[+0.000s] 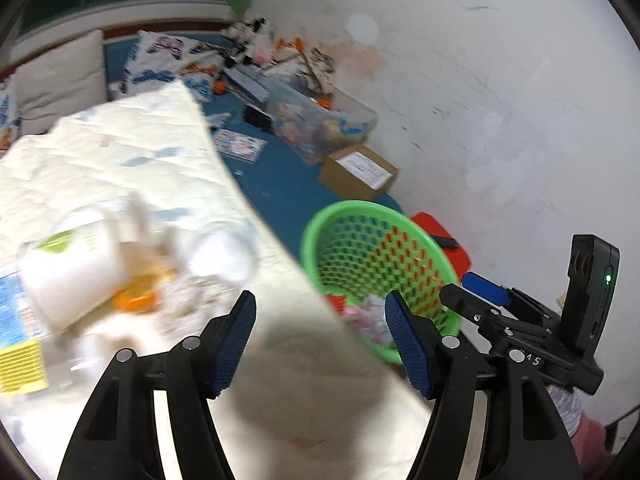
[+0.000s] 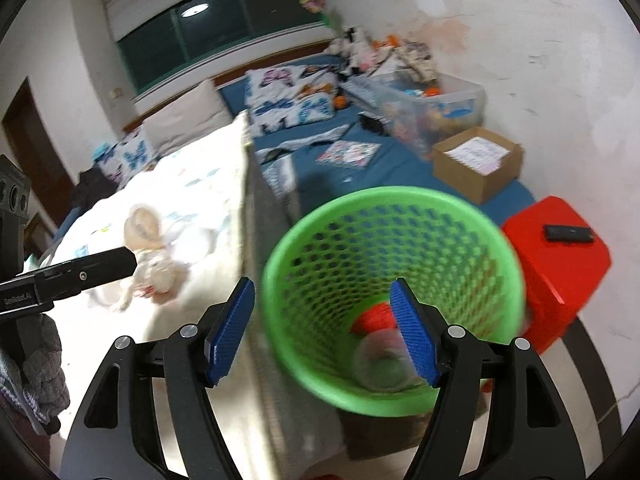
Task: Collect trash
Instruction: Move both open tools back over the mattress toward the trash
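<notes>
Left claw (image 1: 320, 344): angled downward over the near edge of the bed (image 1: 120, 168). Jaws stand wide, blue pads apart, nothing between them. Below the gap lies bare cream quilt in shadow.

Right claw (image 2: 322, 332): also angled downward, poised over the mouth of the green basket (image 2: 296, 232). Jaws wide, nothing gripped. In the left wrist view the right claw shows at the right edge, just beside the basket rim.

Basket stands on the floor against the side of the bed. At its bottom: a red item (image 2: 374, 318) and a pale, clear crumpled piece (image 2: 380, 364), both blurred.

Trash left on the quilt, ahead and left of the left claw: a white cup with a green label (image 1: 68, 268), an orange cap (image 1: 134, 300), a white roundish lump (image 1: 224, 256), and a blue-and-yellow wrapper (image 1: 18, 332) at the frame edge. All motion-blurred; exact contact between them cannot be told.

Right of the basket: a red stool (image 2: 560, 256) with a black remote (image 2: 568, 234) on top.

Farther: a cardboard box (image 2: 478, 162) on blue bedding, then a clear storage bin (image 2: 432, 100) of toys, pillows, a dark window.
</notes>
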A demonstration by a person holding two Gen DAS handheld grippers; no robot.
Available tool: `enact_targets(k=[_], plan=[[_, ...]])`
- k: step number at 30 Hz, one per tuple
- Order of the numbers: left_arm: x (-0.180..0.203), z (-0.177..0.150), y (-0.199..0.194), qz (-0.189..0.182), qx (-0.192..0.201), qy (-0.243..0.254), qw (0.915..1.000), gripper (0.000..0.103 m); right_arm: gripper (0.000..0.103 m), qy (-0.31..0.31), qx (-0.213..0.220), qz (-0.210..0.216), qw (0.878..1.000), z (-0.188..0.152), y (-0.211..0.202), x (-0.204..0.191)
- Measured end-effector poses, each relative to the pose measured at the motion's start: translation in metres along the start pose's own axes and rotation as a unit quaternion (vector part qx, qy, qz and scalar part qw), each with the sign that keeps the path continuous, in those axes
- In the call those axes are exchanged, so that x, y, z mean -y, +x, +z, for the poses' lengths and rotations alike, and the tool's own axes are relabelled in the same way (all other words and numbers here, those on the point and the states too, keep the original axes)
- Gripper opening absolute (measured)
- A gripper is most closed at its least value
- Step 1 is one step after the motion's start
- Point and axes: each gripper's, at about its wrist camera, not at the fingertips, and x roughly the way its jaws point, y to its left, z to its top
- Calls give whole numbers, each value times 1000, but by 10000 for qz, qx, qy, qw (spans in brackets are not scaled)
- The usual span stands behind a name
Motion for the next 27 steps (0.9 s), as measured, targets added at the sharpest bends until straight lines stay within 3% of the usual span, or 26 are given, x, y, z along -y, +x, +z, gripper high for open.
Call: enact_targets(k=[14, 20, 27], plan=[[-82, -42, -86, 989, 262, -92, 9947, 64, 74, -910, -501, 982, 9897, -6, 48, -116], [-107, -54, -109, 1270, 179, 71, 9917, 65, 74, -1028, -700, 1149, 9856, -4, 73, -143], [-128, -53, -113, 1500, -74, 574, 9870, 74, 74, -925, -932, 1182, 9843, 1, 102, -153]])
